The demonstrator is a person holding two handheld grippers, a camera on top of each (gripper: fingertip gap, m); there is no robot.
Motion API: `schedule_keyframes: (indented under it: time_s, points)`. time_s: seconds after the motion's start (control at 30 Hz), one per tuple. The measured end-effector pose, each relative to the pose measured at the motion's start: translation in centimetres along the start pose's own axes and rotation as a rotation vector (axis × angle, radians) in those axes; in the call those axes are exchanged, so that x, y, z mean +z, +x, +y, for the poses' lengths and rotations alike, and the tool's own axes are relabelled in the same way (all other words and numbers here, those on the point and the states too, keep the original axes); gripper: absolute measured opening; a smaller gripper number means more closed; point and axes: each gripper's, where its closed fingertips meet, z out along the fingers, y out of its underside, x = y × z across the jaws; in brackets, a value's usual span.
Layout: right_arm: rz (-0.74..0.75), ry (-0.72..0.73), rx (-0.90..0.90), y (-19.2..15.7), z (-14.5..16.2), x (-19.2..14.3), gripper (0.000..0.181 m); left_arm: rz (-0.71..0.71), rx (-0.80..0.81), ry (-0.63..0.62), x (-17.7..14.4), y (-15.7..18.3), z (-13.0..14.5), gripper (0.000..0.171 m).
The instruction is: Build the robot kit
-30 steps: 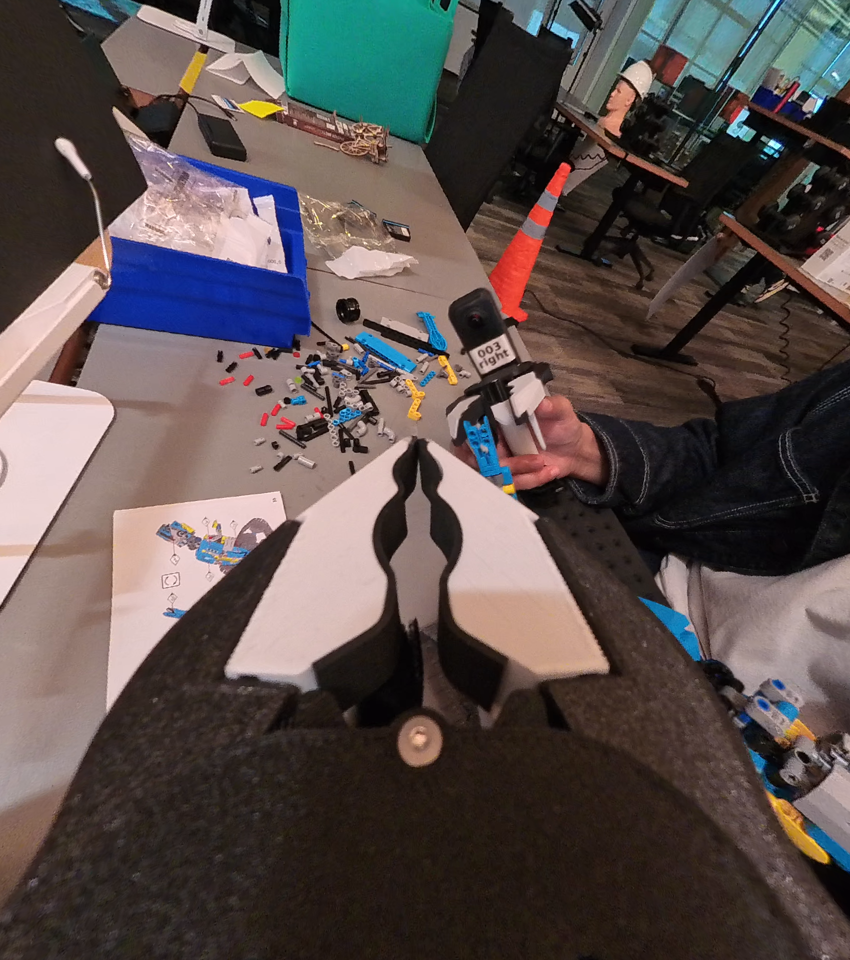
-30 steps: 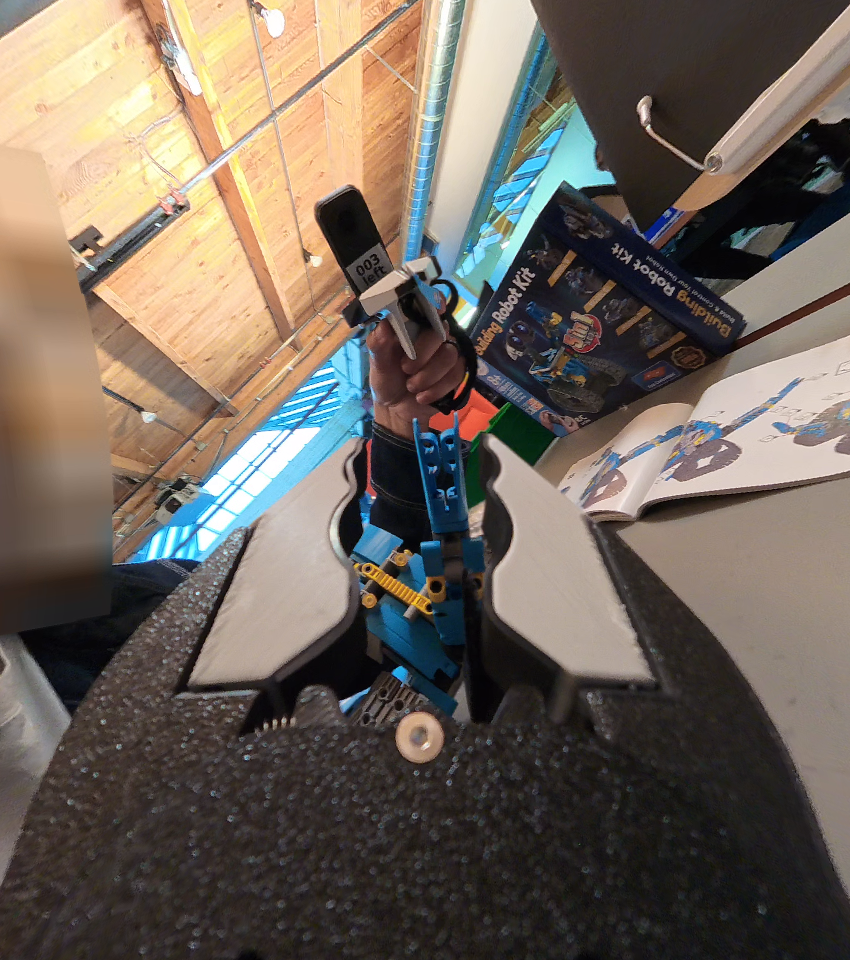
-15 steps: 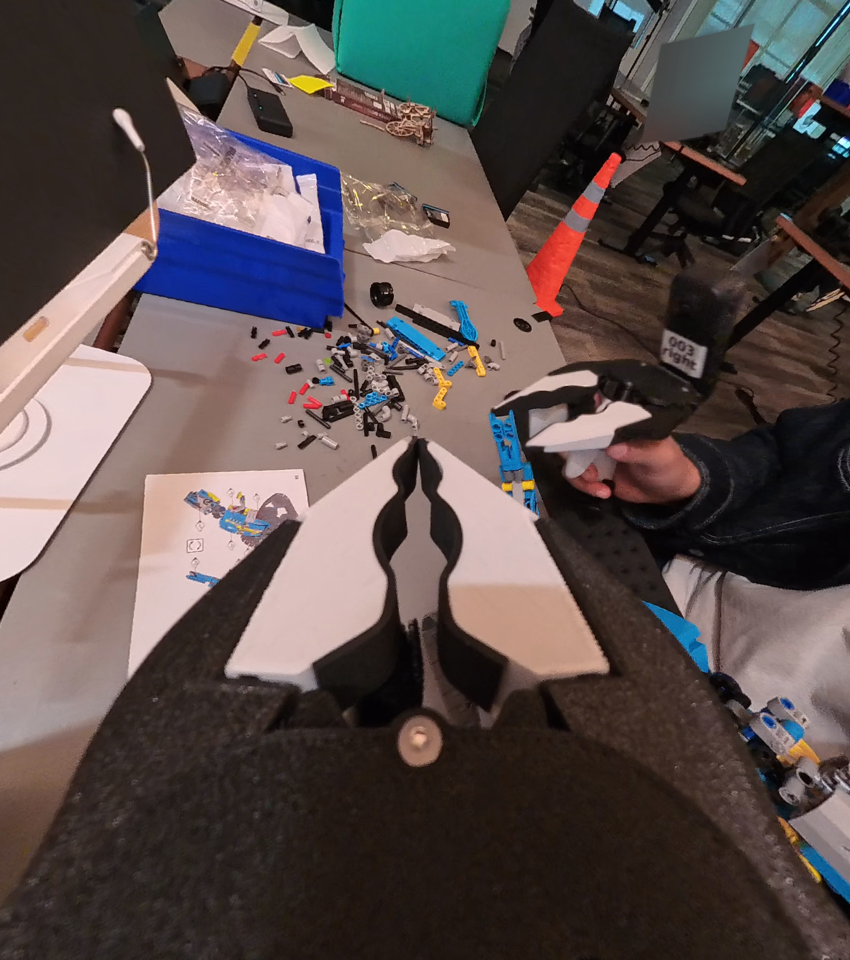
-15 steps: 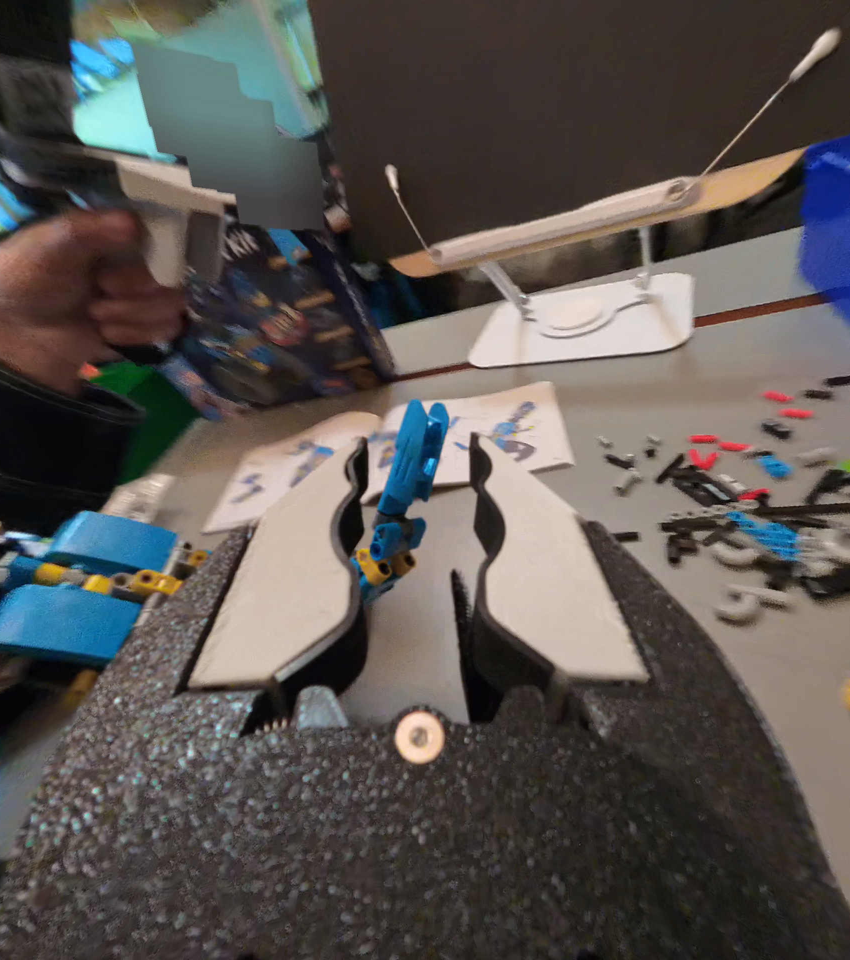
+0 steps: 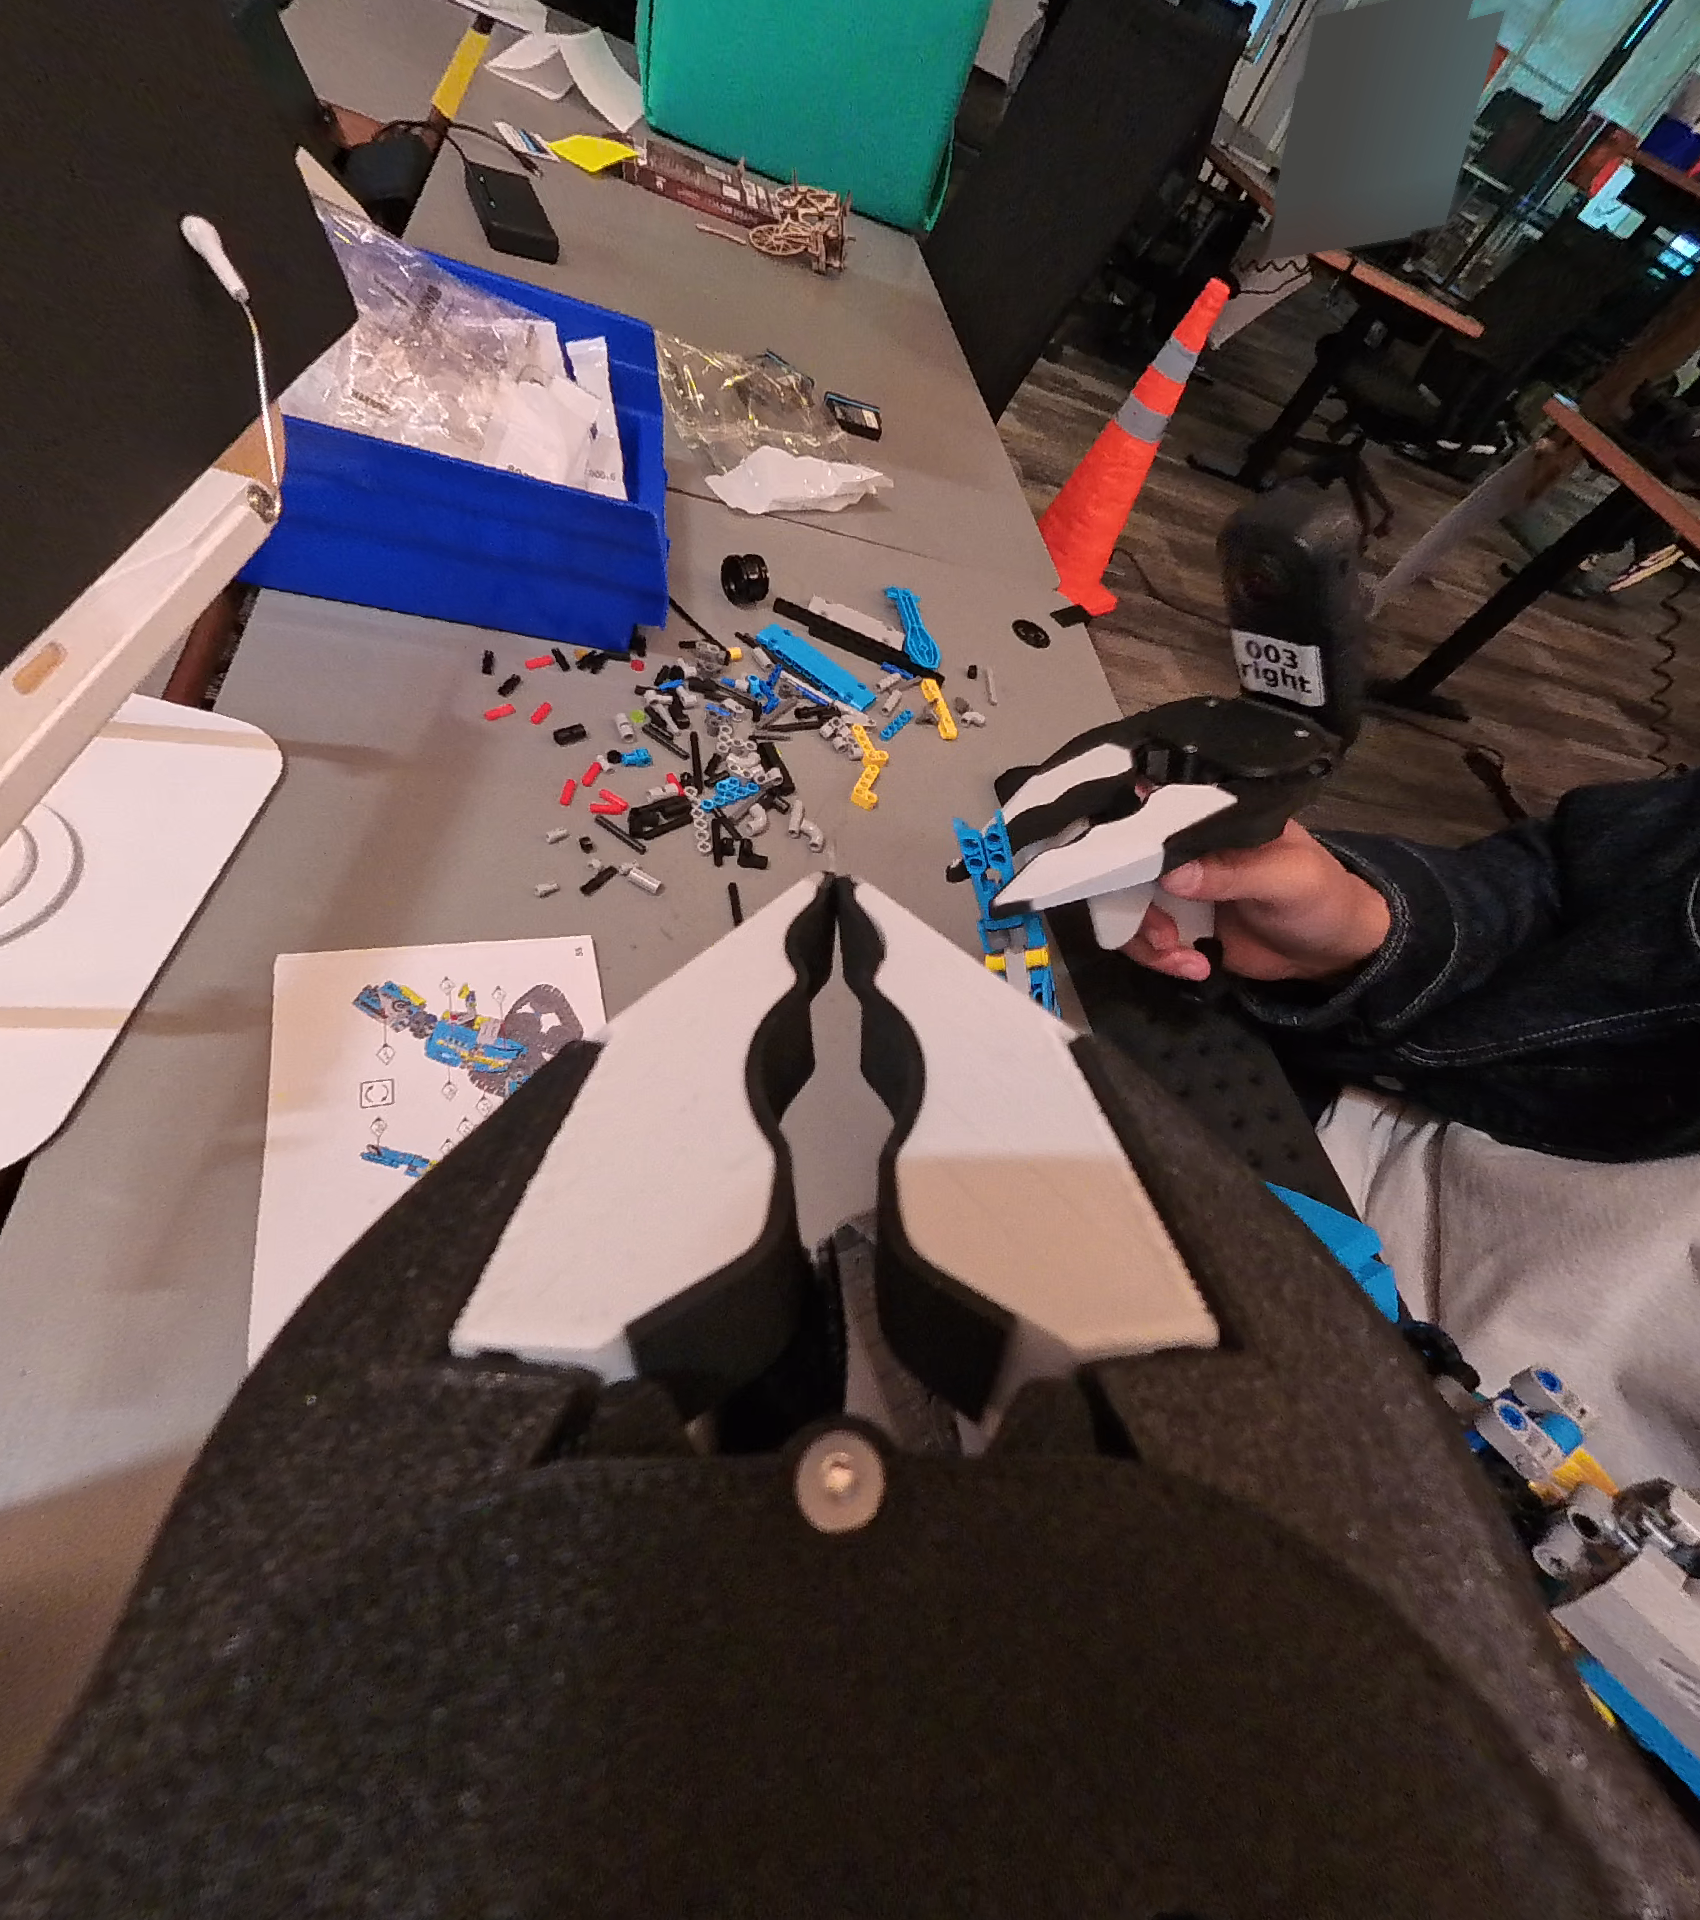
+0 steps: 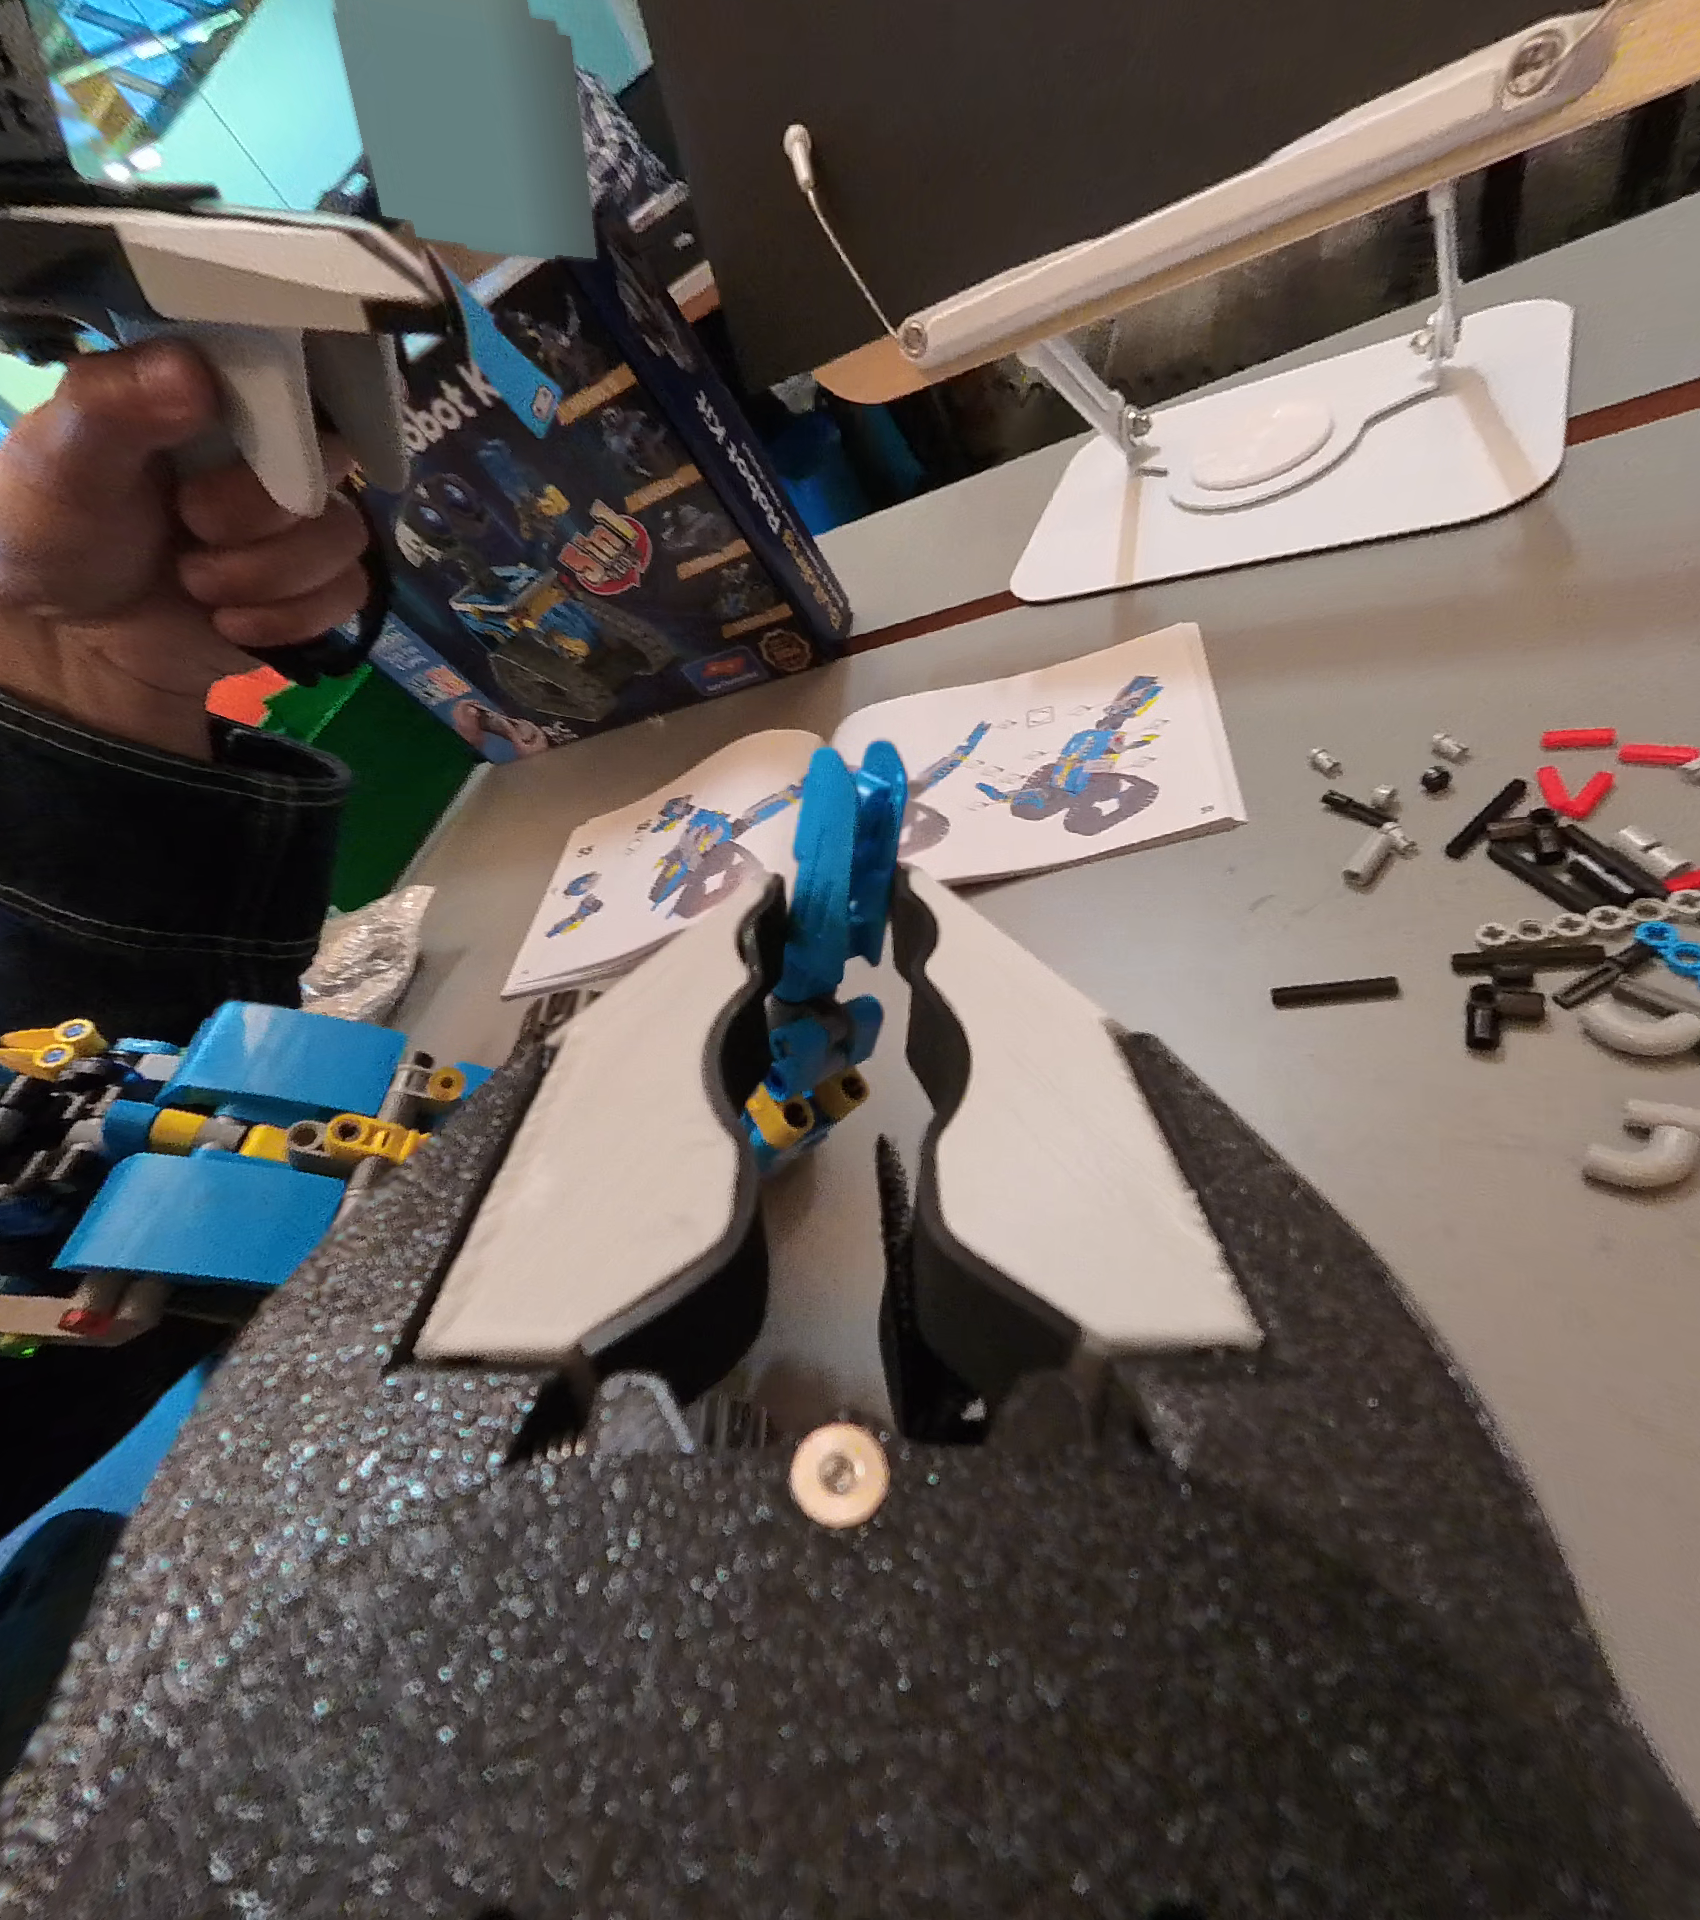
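The right gripper (image 6: pixel 835 904) is closed to a narrow gap on a blue brick sub-assembly (image 6: pixel 841 883), a blue beam with yellow and grey connectors at its lower end; the beam stands upright between the fingertips and projects forward past them. In the left wrist view this same sub-assembly (image 5: pixel 997 914) hangs below the right gripper (image 5: pixel 1017 847) at the near table edge. The left gripper (image 5: pixel 833 883) has its tips pressed together with nothing between them, and is held in the air above the grey table (image 5: pixel 389 748). Directly ahead of the left tips lies a scatter of loose black, red, grey, blue and yellow parts (image 5: pixel 721 769); beyond that stands a blue bin (image 5: pixel 451 530) with clear bags. Just left of the left fingers lies an open instruction booklet (image 5: pixel 389 1039). To the left of the right gripper sits a larger, partly built blue and yellow model (image 6: pixel 202 1122), and beyond it stands a dark kit box (image 6: pixel 617 499). As to progress, the model appears incomplete, many parts remain loose, and the held sub-assembly is attached to nothing else. The model is cut off at the frame edge in both views, so its completeness cannot be fully assessed; the contact surfaces on the beam are hidden by the pads, and the far side of the right wrist view is motion-blurred.
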Motion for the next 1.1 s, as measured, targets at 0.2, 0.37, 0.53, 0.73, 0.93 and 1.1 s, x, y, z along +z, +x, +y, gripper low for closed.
schedule_keyframes:
  time_s: [0.2, 0.37, 0.53, 0.73, 0.93, 1.1]
  points:
    - [-0.15, 0.057, 0.003, -1.2, -0.5, -0.3, 0.018, -0.004, 0.002, 0.011, -0.5, -0.1, -0.2, 0.0]
    - [-0.268, 0.072, 0.036, -1.0, -0.5, -0.3, 0.018, 0.004, 0.003, 0.013, -0.5, 0.1, -0.3, 0.0]
    - [-0.386, 0.103, 0.052, -1.0, -0.5, -0.3, 0.017, 0.01, 0.006, 0.006, -0.4, 0.1, -0.1, 0.0]
    - [-0.481, 0.126, 0.033, -1.2, -0.6, -0.1, 0.018, 0.01, 0.006, -0.003, -0.2, 0.0, 0.1, 0.0]
    - [-0.477, 0.151, 0.02, -1.1, -0.8, 0.0, 0.028, 0.013, -0.002, -0.008, -0.1, -0.3, 0.3, 0.0]
    - [-0.483, 0.175, 0.011, -1.3, -1.0, -0.3, 0.031, 0.015, -0.012, -0.017, 0.1, -0.6, 0.6, 0.0]
